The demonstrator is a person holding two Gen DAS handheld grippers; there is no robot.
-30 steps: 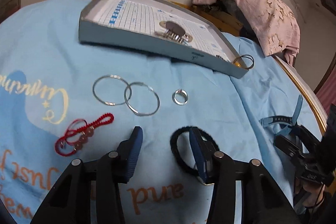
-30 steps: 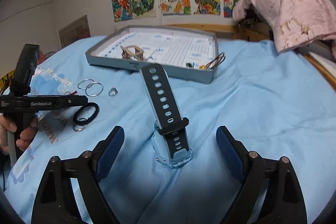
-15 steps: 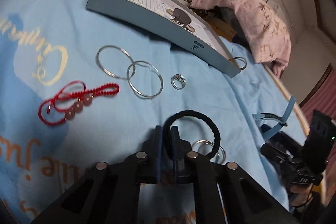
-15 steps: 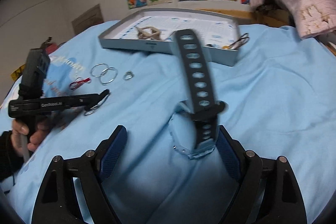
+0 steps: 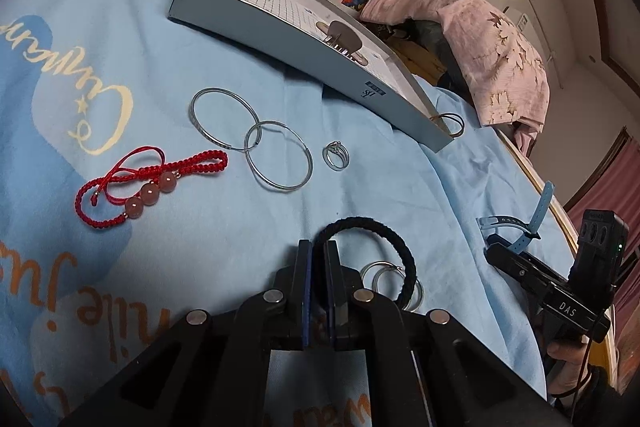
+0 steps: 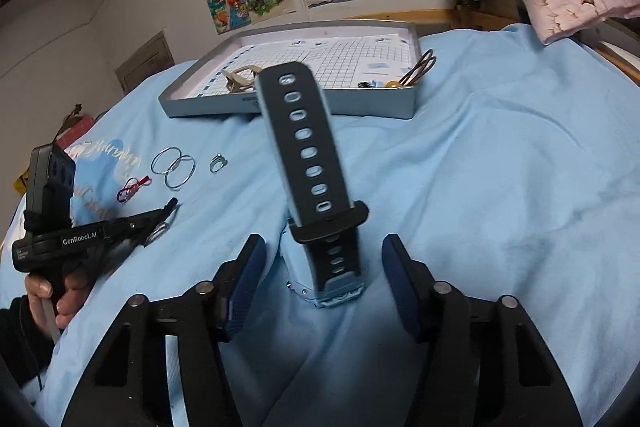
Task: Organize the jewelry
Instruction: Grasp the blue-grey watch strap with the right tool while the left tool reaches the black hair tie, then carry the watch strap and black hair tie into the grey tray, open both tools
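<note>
My left gripper is shut on the black hair tie, pinching its near-left edge on the blue cloth. Small silver hoops lie inside the tie. Two large silver hoops, a small ring and a red beaded bracelet lie further out. My right gripper is open, its pads either side of a blue and grey watch whose strap sticks up. The grey tray stands behind, holding a hair claw and small items.
A pink garment hangs on the wooden headboard at the back right. Drawings cover the wall. The right gripper shows in the left wrist view near the bed's right edge. Thin hoops lean at the tray's right corner.
My left gripper closed on the black hair tie and moved forward. My right gripper came closer around the watch, its jaws narrowing somewhat.
</note>
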